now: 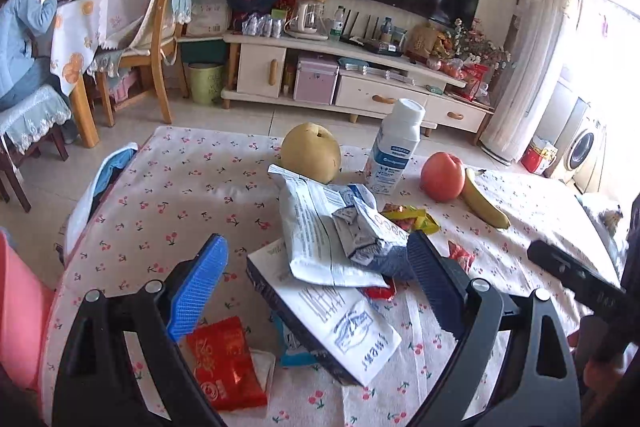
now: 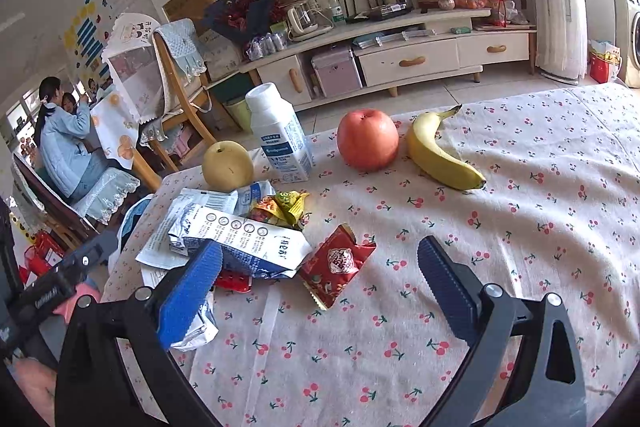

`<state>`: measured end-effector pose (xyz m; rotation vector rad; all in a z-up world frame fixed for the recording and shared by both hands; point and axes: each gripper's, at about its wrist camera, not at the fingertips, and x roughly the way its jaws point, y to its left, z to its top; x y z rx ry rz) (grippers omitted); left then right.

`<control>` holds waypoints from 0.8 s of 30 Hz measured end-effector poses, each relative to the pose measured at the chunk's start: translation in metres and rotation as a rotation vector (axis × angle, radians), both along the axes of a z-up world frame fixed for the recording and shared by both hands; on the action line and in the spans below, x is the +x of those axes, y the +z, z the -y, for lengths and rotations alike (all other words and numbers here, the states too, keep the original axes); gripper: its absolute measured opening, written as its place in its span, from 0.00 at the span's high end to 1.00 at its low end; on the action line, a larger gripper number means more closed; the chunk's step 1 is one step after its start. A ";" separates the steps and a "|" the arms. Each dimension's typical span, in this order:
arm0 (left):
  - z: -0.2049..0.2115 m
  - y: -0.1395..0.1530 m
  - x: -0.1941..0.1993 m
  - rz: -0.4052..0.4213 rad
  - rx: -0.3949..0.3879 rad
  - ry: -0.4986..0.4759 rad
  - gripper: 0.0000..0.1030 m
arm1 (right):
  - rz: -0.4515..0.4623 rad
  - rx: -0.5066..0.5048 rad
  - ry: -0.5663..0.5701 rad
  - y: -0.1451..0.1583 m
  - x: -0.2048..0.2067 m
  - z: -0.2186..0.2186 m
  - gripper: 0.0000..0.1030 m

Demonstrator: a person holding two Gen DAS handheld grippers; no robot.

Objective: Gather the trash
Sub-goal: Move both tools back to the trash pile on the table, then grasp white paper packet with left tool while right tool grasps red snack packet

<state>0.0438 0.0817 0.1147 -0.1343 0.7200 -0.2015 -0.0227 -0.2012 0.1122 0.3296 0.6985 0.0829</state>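
A pile of crumpled white wrappers (image 1: pixel 332 243) lies on the cherry tablecloth (image 2: pixel 520 227), just in front of a pear (image 1: pixel 311 151) and a milk bottle (image 1: pixel 394 147). A red snack packet (image 2: pixel 336 265) sits beside the pile. The left gripper (image 1: pixel 316 275) is wide open around the pile. The right gripper (image 2: pixel 320 279) is wide open above the red packet, holding nothing.

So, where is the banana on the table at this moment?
In the right wrist view the banana lies on the cherry-print tablecloth, just to the right of the red apple, beyond the open right gripper.
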 end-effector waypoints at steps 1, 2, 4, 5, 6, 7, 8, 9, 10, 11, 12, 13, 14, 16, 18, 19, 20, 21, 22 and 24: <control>-0.002 -0.003 0.014 -0.024 -0.021 0.007 0.11 | -0.007 -0.006 0.009 -0.003 0.006 0.000 0.06; -0.004 -0.006 0.026 -0.048 -0.039 0.020 0.11 | -0.013 -0.012 0.019 -0.008 0.011 0.000 0.06; -0.008 -0.015 0.053 -0.110 -0.097 0.031 0.11 | -0.013 -0.031 0.021 -0.016 0.021 0.000 0.06; -0.010 -0.021 0.063 -0.140 -0.122 0.038 0.11 | -0.017 -0.038 0.021 -0.020 0.026 0.001 0.06; -0.011 -0.027 0.073 -0.168 -0.141 0.052 0.11 | -0.026 -0.040 0.023 -0.026 0.033 0.002 0.06; -0.011 -0.032 0.081 -0.189 -0.150 0.061 0.11 | -0.040 -0.035 0.025 -0.032 0.039 0.003 0.06; -0.011 -0.037 0.089 -0.209 -0.156 0.061 0.12 | -0.052 -0.024 0.025 -0.038 0.045 0.005 0.06; -0.010 -0.042 0.096 -0.228 -0.155 0.061 0.13 | -0.062 -0.006 0.026 -0.043 0.050 0.006 0.06; -0.008 -0.046 0.101 -0.245 -0.147 0.062 0.17 | -0.074 0.015 0.024 -0.048 0.055 0.009 0.06; -0.006 -0.050 0.105 -0.257 -0.140 0.058 0.23 | -0.086 0.040 0.021 -0.053 0.060 0.011 0.06; -0.003 -0.054 0.106 -0.267 -0.133 0.051 0.26 | -0.094 0.072 0.022 -0.058 0.064 0.014 0.06; -0.001 -0.057 0.110 -0.278 -0.128 0.043 0.35 | -0.100 0.098 0.024 -0.062 0.067 0.016 0.06; 0.000 -0.061 0.112 -0.288 -0.122 0.041 0.41 | -0.107 0.115 0.025 -0.065 0.070 0.017 0.06; 0.004 -0.067 0.113 -0.302 -0.114 0.034 0.53 | -0.114 0.133 0.043 -0.070 0.074 0.014 0.07; 0.006 -0.071 0.112 -0.302 -0.111 0.025 0.61 | -0.120 0.128 0.068 -0.072 0.075 0.009 0.16; 0.007 -0.071 0.110 -0.298 -0.108 0.023 0.62 | -0.128 0.115 0.079 -0.073 0.077 0.006 0.25; 0.008 -0.072 0.108 -0.297 -0.100 0.022 0.64 | -0.139 0.101 0.085 -0.074 0.078 0.002 0.27; 0.010 -0.072 0.105 -0.295 -0.094 0.017 0.65 | -0.148 0.090 0.090 -0.076 0.078 -0.001 0.29; 0.011 -0.072 0.101 -0.294 -0.087 0.010 0.66 | -0.155 0.086 0.097 -0.078 0.078 -0.004 0.35; 0.014 -0.072 0.092 -0.286 -0.071 0.000 0.66 | -0.165 0.101 0.111 -0.080 0.078 -0.006 0.44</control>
